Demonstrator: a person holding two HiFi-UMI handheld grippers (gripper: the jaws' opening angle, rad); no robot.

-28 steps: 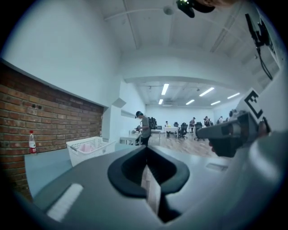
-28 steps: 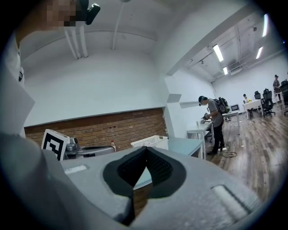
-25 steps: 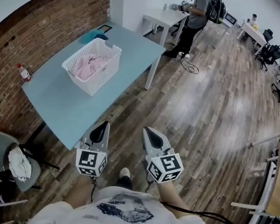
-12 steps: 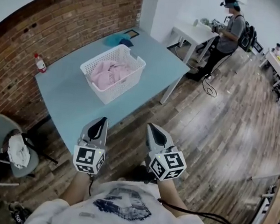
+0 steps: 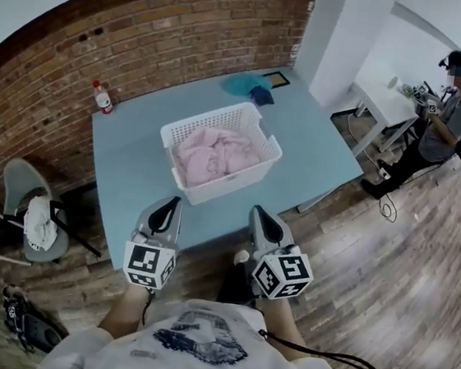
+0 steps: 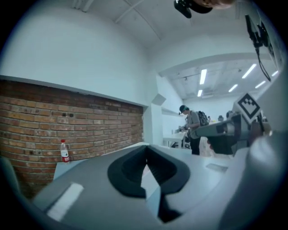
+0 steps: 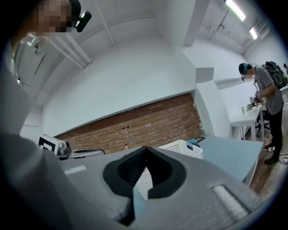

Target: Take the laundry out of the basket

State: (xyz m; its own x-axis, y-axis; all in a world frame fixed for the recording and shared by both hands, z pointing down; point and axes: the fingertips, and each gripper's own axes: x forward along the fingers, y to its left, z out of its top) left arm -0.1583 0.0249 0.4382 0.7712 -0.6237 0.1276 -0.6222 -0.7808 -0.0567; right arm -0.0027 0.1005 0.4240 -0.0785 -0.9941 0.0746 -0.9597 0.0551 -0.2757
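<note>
In front of you a pale blue table (image 5: 133, 164) stands on the wood floor (image 5: 387, 263), its far edge against a brick wall (image 5: 172, 41). A white slatted basket (image 5: 230, 186) sits mid-table. A red-capped bottle (image 5: 103, 99) stands at the far left corner. A teal cloth (image 5: 242, 84), a dark blue item (image 5: 263, 96) and a flat dark-framed object (image 5: 276, 80) lie near the far right corner.
</note>
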